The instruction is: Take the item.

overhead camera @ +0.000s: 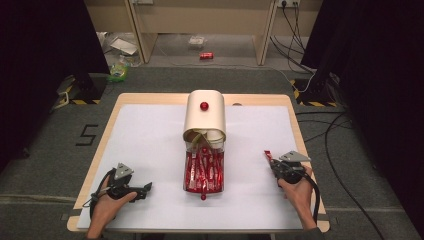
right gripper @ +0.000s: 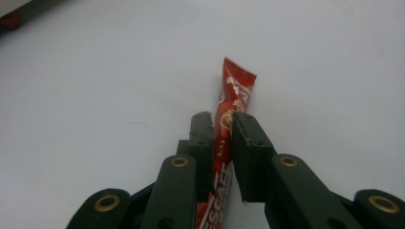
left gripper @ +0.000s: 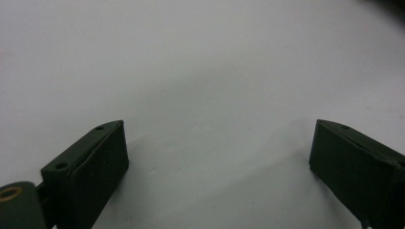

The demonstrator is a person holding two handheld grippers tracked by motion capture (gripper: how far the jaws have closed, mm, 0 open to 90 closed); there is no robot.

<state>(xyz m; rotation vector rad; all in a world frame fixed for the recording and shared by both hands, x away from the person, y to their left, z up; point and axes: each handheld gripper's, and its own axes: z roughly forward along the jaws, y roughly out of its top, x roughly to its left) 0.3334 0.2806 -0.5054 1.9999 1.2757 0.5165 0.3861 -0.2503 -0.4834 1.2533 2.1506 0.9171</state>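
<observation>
red sachet [right gripper: 228,124] between right gripper [right gripper: 220,123] fingers

The sachet's [right gripper: 229,143] lower end seems jaw-hidden.

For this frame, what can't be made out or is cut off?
- Red sachet, right gripper view: its lower end runs off the bottom edge and the right gripper covers part of the print.
- Clear tray, high view: the sachets are too small and glossy to count.
- Tray's far end, high view: hidden under the cream cover.
- Left gripper, left gripper view: its body is cut off by the bottom edge.
</observation>
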